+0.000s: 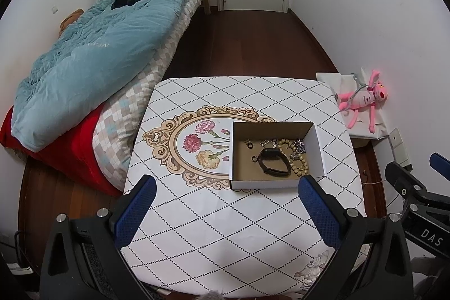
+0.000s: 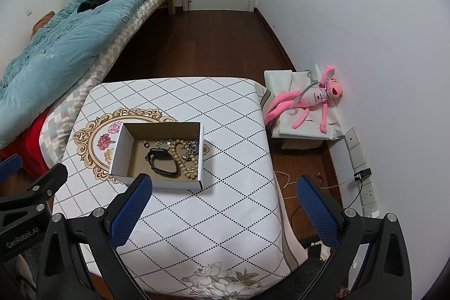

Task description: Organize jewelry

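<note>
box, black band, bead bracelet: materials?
Box: cardboard, by its brown inside, white outside and folded walls. Black band: matte, probably rubber or silicone. Bead bracelet: tan round beads, likely wood; unsure.

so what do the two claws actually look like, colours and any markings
Both match: black angular frames with silver bolt heads and blue textured pads on the fingers. The left claw shows white "DAS" lettering on the other's body in its view; the right claw view shows "GenRobot.AI" on the left one's side.

Table (image 1: 225,215) under white diamond-check cloth, floral medallion print — 1 open cardboard box (image 1: 317,148) on it
</note>
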{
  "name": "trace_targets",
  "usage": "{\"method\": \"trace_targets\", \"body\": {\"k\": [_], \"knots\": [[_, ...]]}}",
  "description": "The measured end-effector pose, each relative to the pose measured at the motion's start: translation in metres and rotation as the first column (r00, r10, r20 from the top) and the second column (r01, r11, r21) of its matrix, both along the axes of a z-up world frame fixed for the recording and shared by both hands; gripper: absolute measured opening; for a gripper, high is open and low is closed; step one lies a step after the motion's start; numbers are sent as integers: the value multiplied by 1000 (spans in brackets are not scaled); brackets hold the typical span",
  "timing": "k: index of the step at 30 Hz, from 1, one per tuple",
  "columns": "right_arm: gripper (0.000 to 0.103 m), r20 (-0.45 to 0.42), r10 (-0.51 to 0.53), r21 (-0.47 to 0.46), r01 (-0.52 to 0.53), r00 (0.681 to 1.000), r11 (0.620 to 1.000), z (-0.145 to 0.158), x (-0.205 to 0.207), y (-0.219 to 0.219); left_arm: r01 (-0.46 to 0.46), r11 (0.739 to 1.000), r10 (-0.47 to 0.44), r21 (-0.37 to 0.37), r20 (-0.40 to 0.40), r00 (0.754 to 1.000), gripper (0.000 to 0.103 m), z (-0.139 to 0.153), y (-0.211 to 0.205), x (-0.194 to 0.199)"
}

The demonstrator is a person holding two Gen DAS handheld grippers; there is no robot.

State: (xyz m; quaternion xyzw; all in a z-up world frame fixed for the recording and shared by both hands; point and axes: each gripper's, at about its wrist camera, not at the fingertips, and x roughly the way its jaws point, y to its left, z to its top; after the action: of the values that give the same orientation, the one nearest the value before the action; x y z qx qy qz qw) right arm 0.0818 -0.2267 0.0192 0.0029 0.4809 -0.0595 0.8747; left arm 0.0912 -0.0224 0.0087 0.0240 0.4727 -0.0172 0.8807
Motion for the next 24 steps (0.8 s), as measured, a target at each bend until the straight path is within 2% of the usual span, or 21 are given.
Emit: {"method": "trace_targets", "body": {"k": [24], "knots": [[103, 0, 2, 1, -2, 1000, 1000, 2, 0, 0, -4, 1000, 4, -3, -2, 1000, 103, 0, -2, -1]]}}
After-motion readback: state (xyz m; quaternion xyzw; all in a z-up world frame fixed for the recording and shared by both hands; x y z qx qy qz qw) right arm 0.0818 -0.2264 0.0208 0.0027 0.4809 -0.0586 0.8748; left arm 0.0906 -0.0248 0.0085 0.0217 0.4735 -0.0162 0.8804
